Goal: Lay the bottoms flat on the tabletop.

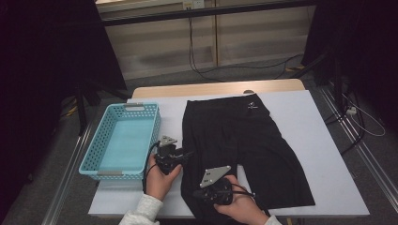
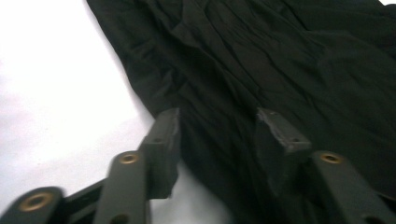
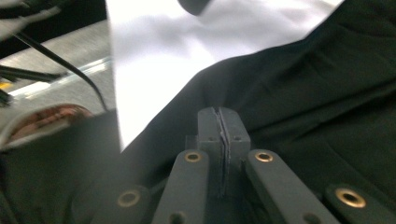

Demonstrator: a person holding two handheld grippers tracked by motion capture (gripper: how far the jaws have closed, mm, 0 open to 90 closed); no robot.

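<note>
High view: black shorts [image 1: 244, 145] lie flat on the white tabletop [image 1: 324, 154], right of a blue basket [image 1: 123, 140].

Left gripper view: the left claw [image 2: 217, 135] gapes over the cloth's left edge.

Right gripper view: the right claw [image 3: 219, 128] is closed, empty.

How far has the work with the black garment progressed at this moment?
Done: the black garment lies spread flat on the white table cover. In hand: the left gripper is open over its edge; the right gripper has its jaws together above the near hem, though a grip on cloth cannot be confirmed. Left: no fold shows, and the blue basket holds nothing.
</note>
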